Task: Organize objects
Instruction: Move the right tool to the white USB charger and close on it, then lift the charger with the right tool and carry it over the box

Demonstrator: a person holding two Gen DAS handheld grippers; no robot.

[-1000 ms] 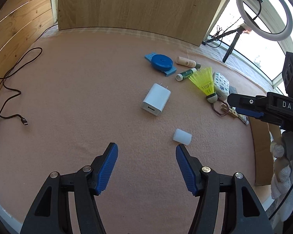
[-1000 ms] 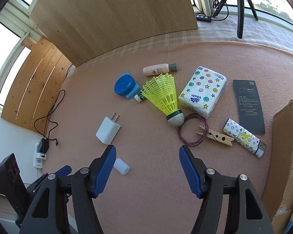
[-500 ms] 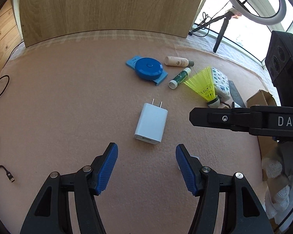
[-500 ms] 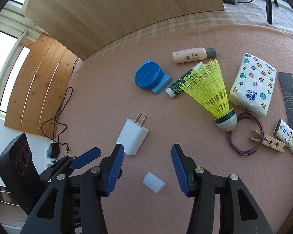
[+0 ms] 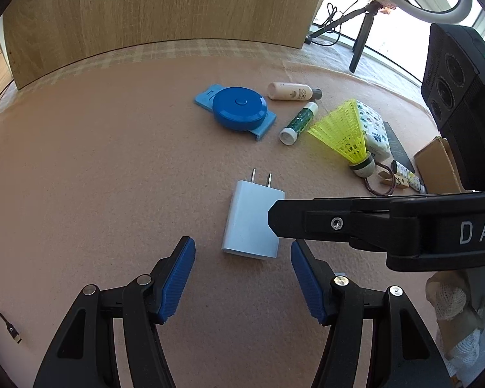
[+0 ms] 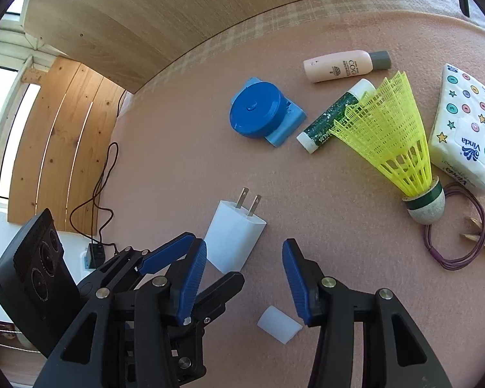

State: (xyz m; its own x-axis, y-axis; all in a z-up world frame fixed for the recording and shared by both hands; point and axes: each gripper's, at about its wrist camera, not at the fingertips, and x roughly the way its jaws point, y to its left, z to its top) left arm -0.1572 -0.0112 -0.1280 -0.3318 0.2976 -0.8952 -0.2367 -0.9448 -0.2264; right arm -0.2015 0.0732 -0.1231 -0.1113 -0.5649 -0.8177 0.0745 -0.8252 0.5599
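Left gripper (image 5: 242, 274) held low over pink surface (image 5: 97, 177), jaws wide apart, nothing held. White charger (image 5: 250, 223) lying flat mid-surface, just ahead. Right gripper (image 6: 244, 279) crossed close beside, jaws apart, small white cap (image 6: 278, 324) below.

Black-framed tongs (image 5: 242, 278), blue ribbed pads (image 5: 177, 278) — silver screws, white "DAS" lettering

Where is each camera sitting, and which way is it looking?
Left wrist: sits on the left tool, looks forward over the white charger on the pink mat; its blue fingers and the right tool's finger show.
Right wrist: sits on the right tool, looks at the charger; the left tool shows.
Both share the charger, blue tape measure and yellow shuttlecock.
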